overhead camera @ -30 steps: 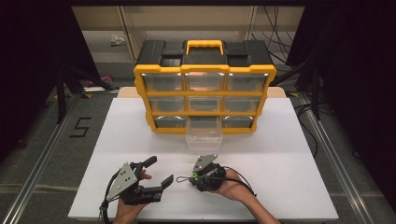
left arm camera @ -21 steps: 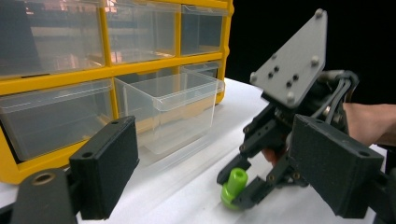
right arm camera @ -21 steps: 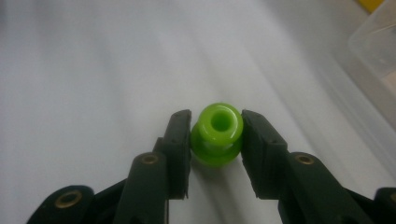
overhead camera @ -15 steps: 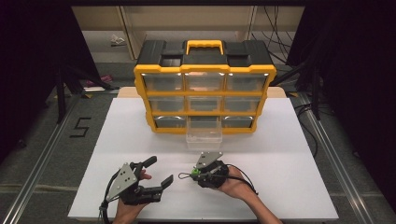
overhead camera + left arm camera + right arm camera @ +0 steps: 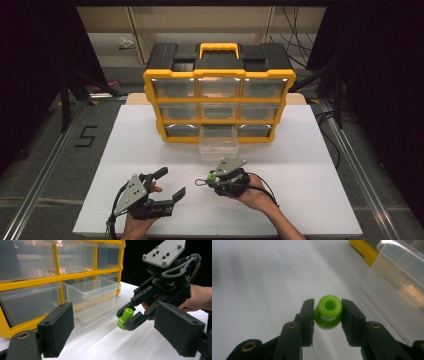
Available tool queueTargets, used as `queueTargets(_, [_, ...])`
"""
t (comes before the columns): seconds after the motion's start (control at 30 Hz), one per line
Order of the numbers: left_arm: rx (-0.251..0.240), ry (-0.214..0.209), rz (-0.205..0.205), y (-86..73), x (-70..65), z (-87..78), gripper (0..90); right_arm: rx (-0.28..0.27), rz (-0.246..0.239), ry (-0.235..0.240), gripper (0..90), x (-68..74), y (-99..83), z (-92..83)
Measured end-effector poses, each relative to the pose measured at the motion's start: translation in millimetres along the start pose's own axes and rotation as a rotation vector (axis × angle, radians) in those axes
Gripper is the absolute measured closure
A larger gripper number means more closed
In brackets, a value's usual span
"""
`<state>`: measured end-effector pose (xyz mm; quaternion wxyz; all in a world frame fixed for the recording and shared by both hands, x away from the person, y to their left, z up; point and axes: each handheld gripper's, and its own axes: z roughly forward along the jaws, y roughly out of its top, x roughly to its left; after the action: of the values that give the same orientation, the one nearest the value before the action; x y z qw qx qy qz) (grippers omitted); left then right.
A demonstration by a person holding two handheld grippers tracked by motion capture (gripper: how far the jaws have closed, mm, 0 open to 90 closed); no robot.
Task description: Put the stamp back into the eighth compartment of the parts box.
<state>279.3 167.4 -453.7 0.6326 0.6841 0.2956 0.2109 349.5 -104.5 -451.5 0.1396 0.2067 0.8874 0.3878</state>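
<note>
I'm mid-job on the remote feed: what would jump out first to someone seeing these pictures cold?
Probably the yellow and black drawer cabinet at the far middle of the white table, with one clear drawer pulled out of its bottom row. Next, the small bright green peg clamped in the right tongs, near the table's front just short of that drawer. The left tongs stand open beside them, holding nothing.

small green spool-shaped piece (image 5: pixel 327 311), lifted off the white table (image 5: pixel 150 145).
</note>
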Motion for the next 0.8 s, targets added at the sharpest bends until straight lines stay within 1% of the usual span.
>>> queueTargets(0.33, [0.002,0.001,-0.001,-0.1,-0.2,0.1,15.6,-0.054,-0.005,-0.019,64.7,-1.7,4.5,-9.0])
queueTargets(0.8, [0.000,0.008,0.000,-0.8,0.6,0.2,15.6,-0.094,-0.006,-0.041,64.7,-6.4,10.0,-16.3])
